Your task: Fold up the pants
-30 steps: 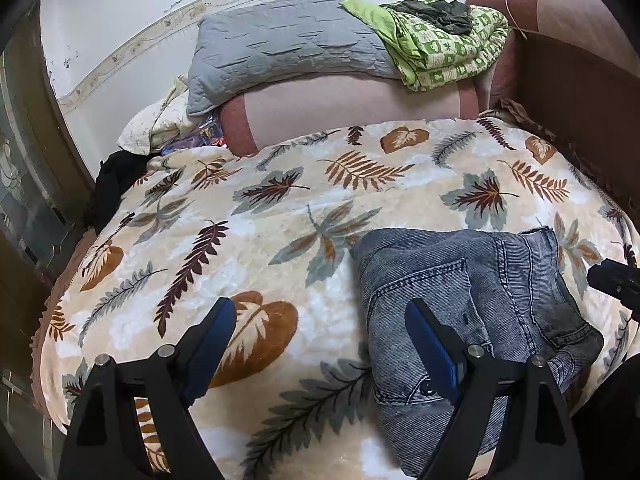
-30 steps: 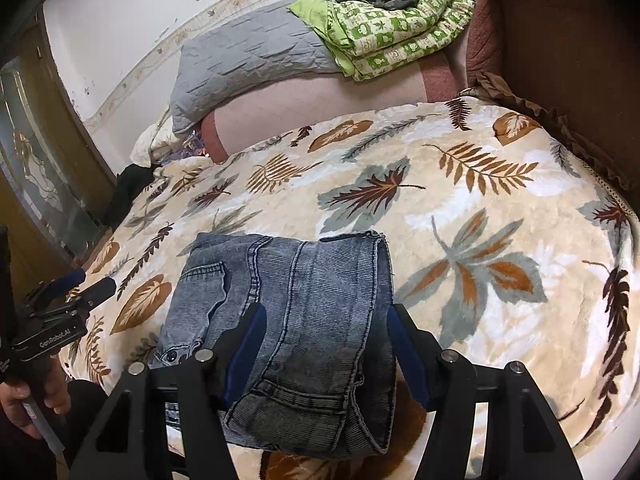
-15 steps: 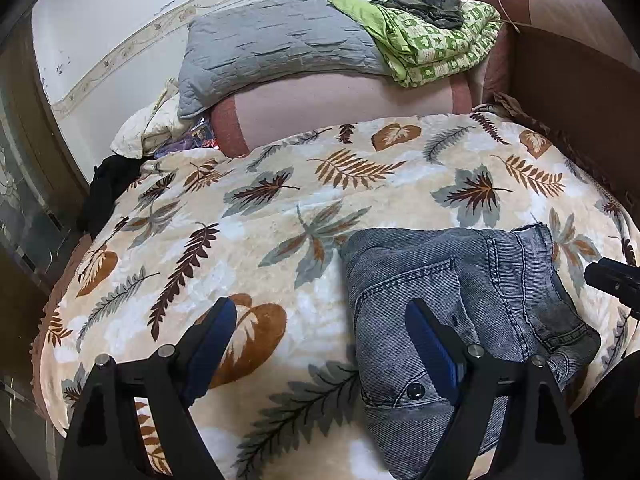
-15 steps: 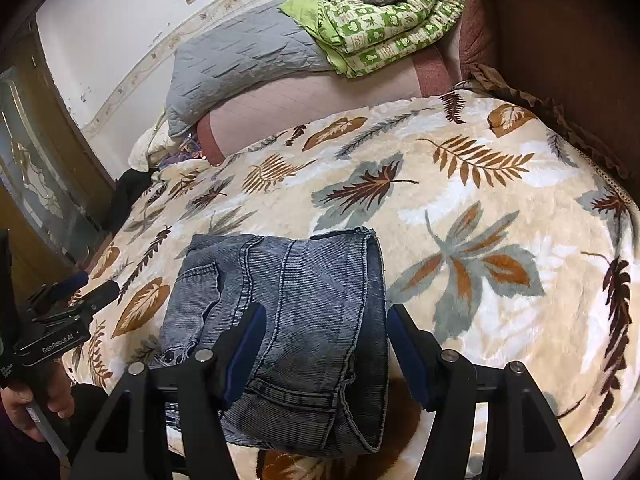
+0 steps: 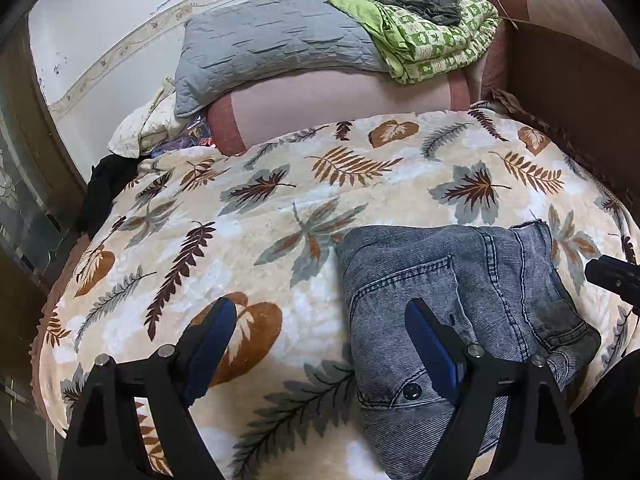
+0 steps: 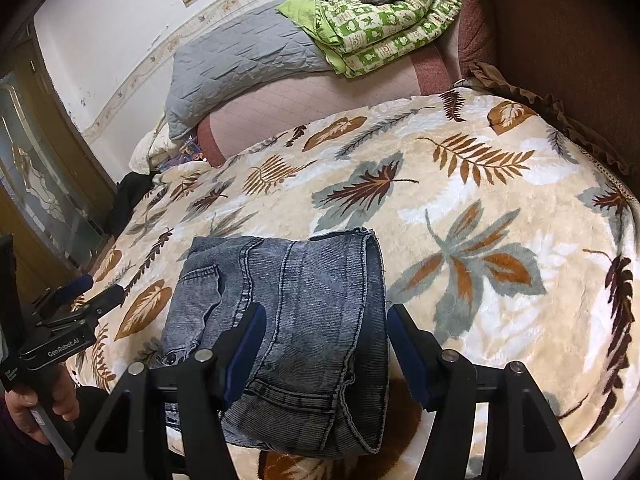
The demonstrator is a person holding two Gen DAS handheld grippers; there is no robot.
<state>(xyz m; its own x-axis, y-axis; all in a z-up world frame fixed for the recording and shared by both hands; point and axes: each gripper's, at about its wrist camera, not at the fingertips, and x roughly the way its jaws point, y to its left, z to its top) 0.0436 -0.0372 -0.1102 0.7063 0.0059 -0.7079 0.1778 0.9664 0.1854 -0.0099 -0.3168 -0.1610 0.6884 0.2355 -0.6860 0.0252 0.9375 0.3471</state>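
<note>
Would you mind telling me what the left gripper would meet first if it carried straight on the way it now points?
Probably the leaf-print blanket, just left of the folded jeans. The left gripper is open and empty; depth is uncertain.

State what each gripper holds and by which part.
Nothing. The left gripper and right gripper both hover open above the folded jeans, touching no fabric.

The left gripper (image 5: 316,336) points steeply downward with its jaws spread wide and nothing between them; its right finger (image 5: 430,346) hangs above the left edge of the folded jeans (image 5: 460,292), the other finger off to the jeans' left. The right gripper (image 6: 324,344) tilts down alike, jaws parted over the jeans' right half without pinching them. A bare hand (image 6: 34,410) grasps the left gripper's handle, left of the jeans.
</note>
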